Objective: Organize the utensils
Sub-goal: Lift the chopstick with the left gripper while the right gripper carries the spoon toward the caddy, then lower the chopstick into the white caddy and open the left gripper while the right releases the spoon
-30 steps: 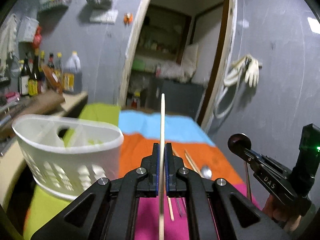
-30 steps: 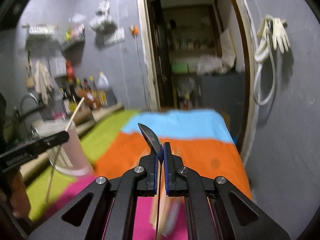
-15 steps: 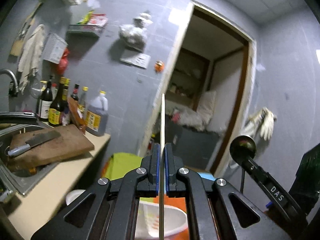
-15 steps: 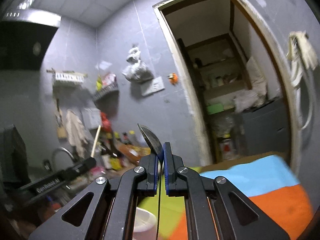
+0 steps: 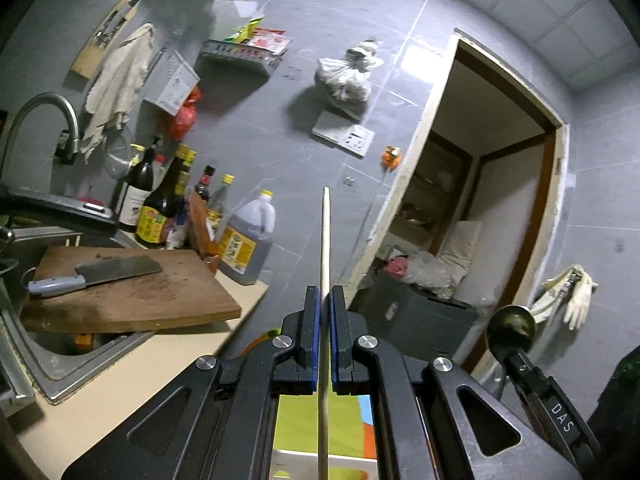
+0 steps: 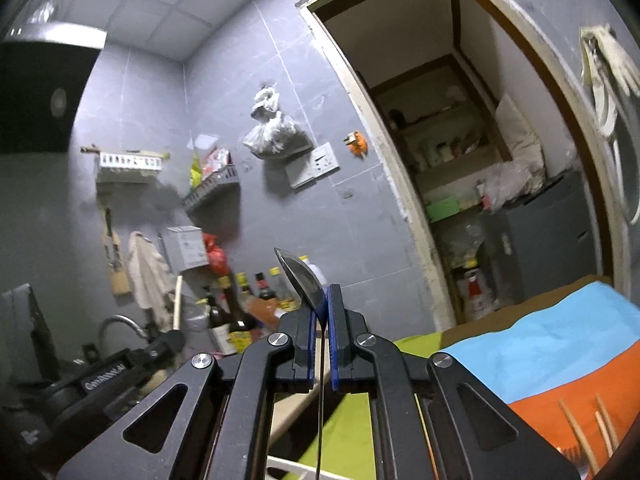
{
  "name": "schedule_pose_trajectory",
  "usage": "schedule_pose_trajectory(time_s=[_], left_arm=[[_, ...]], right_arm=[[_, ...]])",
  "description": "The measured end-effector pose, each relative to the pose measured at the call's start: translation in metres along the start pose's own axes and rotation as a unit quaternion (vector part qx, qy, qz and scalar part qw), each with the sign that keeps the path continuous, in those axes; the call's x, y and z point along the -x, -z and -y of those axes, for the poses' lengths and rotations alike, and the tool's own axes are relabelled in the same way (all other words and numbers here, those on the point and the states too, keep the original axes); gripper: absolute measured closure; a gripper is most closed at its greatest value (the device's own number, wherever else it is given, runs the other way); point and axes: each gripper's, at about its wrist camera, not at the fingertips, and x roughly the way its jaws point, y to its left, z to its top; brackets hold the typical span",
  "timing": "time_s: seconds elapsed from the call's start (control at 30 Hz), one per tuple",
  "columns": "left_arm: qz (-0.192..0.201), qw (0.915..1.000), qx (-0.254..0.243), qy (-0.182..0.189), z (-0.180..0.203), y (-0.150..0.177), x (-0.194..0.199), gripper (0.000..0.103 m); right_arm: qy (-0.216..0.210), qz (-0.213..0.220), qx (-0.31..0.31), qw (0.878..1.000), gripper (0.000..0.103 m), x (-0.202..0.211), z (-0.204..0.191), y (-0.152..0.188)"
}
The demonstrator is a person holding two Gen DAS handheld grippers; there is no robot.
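My left gripper (image 5: pixel 325 300) is shut on a pale wooden chopstick (image 5: pixel 326 232) that stands upright between the pads, its tip well above them. My right gripper (image 6: pixel 325 300) is shut on a metal spoon (image 6: pixel 303 280); the bowl sticks up past the fingertips and the thin handle hangs down between the arms. Both grippers point level at the grey wall. The spoon's bowl (image 5: pixel 511 323) also shows at lower right in the left wrist view. The chopstick's top (image 6: pixel 176 300) shows at lower left in the right wrist view. A white basket rim (image 6: pixel 288 469) peeks in at the bottom edge.
A wooden cutting board (image 5: pixel 132 300) with a cleaver (image 5: pixel 96 276) lies over the sink (image 5: pixel 52 356) at left, and sauce bottles (image 5: pixel 160 208) stand behind it. A striped cloth (image 6: pixel 552 344) covers the table, with loose chopsticks (image 6: pixel 580 436) on its orange band. A doorway (image 5: pixel 480 208) opens to the right.
Both grippers have risen and swung from the table toward the wall, still holding chopstick and spoon. The white basket has dropped to the bottom edge of the views.
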Motion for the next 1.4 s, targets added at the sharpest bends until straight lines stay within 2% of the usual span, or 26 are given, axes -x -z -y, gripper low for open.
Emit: schedule_pose_trajectory(time_s=[0.17, 0.3, 0.53, 0.87, 0.97, 1.03, 1.1, 1.2, 1.27, 1.37, 1.4], left_arm=[[0.014, 0.9993, -0.021, -0.027, 0.002, 0.016, -0.001, 0.101], [0.017, 0.9987, -0.033, -0.035, 0.005, 0.028, -0.001, 0.101], [0.008, 0.9976, -0.054, -0.041, 0.012, 0.043, 0.007, 0.1], [-0.039, 0.9947, -0.083, -0.046, 0.02, 0.055, 0.014, 0.1], [-0.057, 0.9933, -0.087, -0.051, 0.022, 0.058, 0.015, 0.099], [-0.068, 0.9926, -0.086, -0.052, 0.023, 0.061, 0.016, 0.099], [-0.074, 0.9922, -0.086, -0.05, 0.023, 0.063, 0.019, 0.099], [-0.081, 0.9922, -0.082, -0.046, 0.023, 0.063, 0.023, 0.091], [-0.083, 0.9929, -0.074, -0.042, 0.023, 0.061, 0.026, 0.079], [-0.08, 0.9942, -0.064, -0.035, 0.024, 0.056, 0.033, 0.073], [-0.078, 0.9942, -0.065, -0.034, 0.026, 0.053, 0.036, 0.072]], right_arm=[[0.021, 0.001, 0.024, 0.999, 0.099, -0.005, 0.001, 0.016], [0.027, 0.0, 0.04, 0.999, 0.099, -0.003, 0.001, 0.024], [0.026, -0.034, 0.067, 0.997, 0.097, 0.001, -0.001, 0.035], [0.012, -0.093, 0.078, 0.993, 0.096, 0.012, 0.001, 0.044], [0.01, -0.113, 0.078, 0.99, 0.091, 0.012, 0.002, 0.046], [0.006, -0.123, 0.071, 0.99, 0.083, 0.014, 0.003, 0.047], [0.001, -0.128, 0.068, 0.989, 0.081, 0.017, 0.004, 0.047], [-0.003, -0.132, 0.07, 0.989, 0.081, 0.02, 0.002, 0.046], [-0.007, -0.132, 0.069, 0.989, 0.078, 0.023, 0.002, 0.043], [-0.01, -0.123, 0.067, 0.99, 0.072, 0.03, 0.003, 0.034], [-0.011, -0.117, 0.065, 0.991, 0.066, 0.034, 0.004, 0.03]])
